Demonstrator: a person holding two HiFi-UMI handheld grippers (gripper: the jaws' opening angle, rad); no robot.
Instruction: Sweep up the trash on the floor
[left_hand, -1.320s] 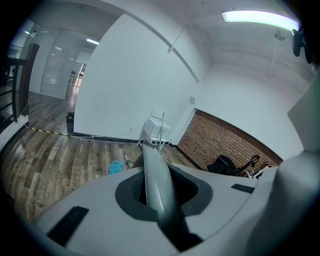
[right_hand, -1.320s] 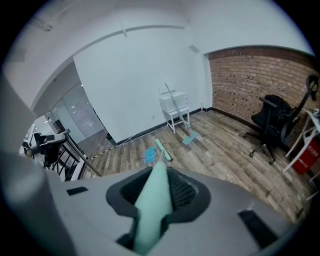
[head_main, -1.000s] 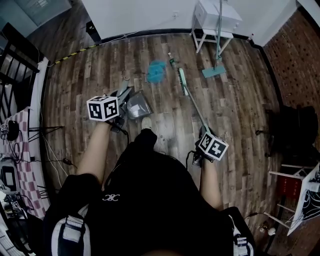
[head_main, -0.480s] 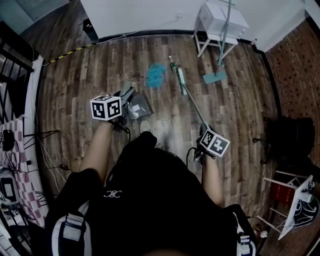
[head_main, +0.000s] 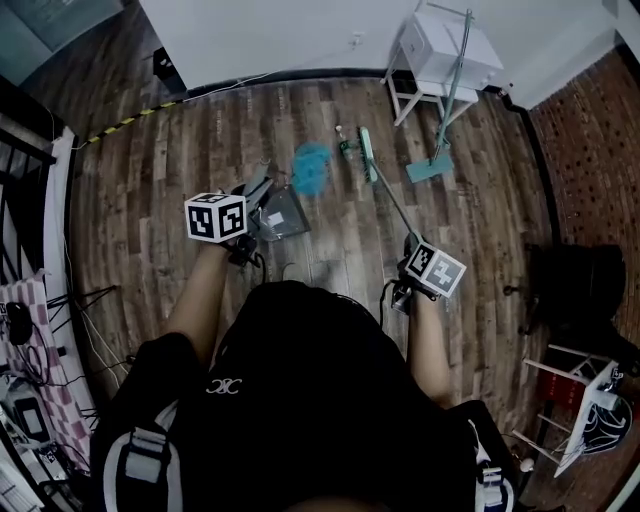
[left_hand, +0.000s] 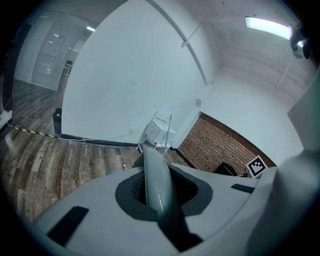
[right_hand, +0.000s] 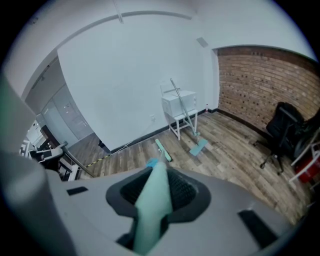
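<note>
Left gripper (head_main: 250, 205): jaws closed tight on grey dustpan handle (left_hand: 154, 175). Right gripper (head_main: 410, 250): jaws closed on pale green broom handle (right_hand: 151, 202). From both gripper views I see own housing covering lower part of each handle. Small item beside broom head (head_main: 366, 155) too tiny for me to identify. Both forearms stretched forward and down, left one further out. Dustpan (head_main: 285, 215) on floor; blue trash (head_main: 312, 166) just beyond it, beside broom head.

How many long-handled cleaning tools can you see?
2: the broom in the right gripper, and a mop leaning on the white table.
</note>
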